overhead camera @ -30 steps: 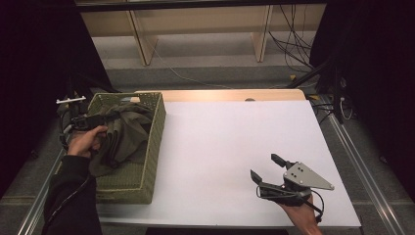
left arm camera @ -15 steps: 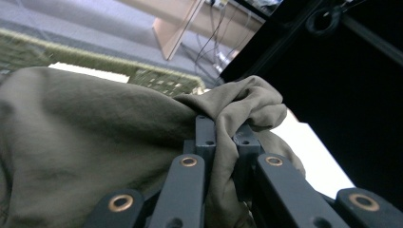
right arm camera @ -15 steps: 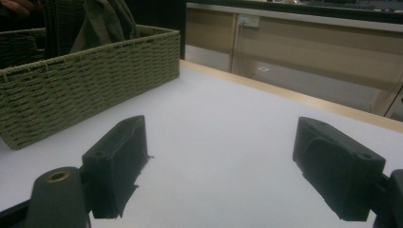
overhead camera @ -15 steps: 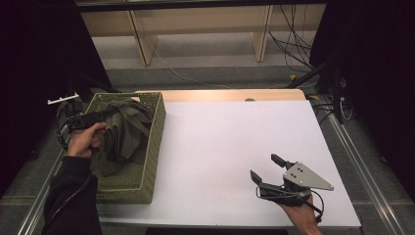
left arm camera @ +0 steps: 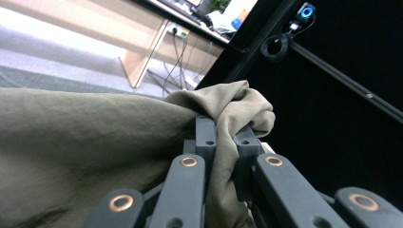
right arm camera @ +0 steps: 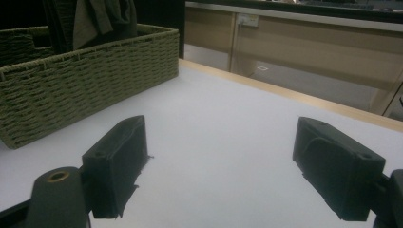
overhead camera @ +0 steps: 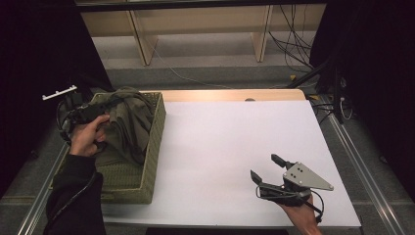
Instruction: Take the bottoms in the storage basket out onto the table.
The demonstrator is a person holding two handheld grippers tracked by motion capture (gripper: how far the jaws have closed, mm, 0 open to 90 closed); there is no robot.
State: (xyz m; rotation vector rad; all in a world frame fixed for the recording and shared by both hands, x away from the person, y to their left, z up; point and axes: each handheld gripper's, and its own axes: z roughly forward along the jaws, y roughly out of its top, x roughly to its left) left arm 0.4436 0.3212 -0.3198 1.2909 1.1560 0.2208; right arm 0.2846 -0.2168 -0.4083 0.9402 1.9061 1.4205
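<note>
Nearest to me, low on the right side of the white worktop [overhead camera: 230, 147], my right hand [overhead camera: 302, 215] holds the right hand-held gripper [overhead camera: 266, 169] just above the bare surface. Its jaws stand wide apart with nothing between them, pointing up the worktop and towards the basket; a grey three-cornered plate [overhead camera: 306, 177] sits on its top. In the right gripper view the two black pads [right arm camera: 119, 164] frame bare worktop, with the basket's woven wall [right arm camera: 90, 80] beyond them.

On the left, my sleeve [overhead camera: 73, 196] and left hand [overhead camera: 88, 137] come in over the basket [overhead camera: 151, 147], an olive woven tray standing at the worktop's left edge. The left hand-held gripper [overhead camera: 105, 108] is clenched on a fold of the cloth [overhead camera: 125, 122], an olive-grey garment. In the left gripper view the jaws pinch the bunched fabric [left arm camera: 223, 123] tightly, the rest of it draping away to the left. The gripped part of the cloth stands above the basket's rim, while its lower folds hang down inside the basket.

Beyond the worktop's wooden far edge [overhead camera: 230, 94] lie grey floor [overhead camera: 205, 54], pale furniture legs [overhead camera: 139, 41] and loose cables [overhead camera: 288, 39].
</note>
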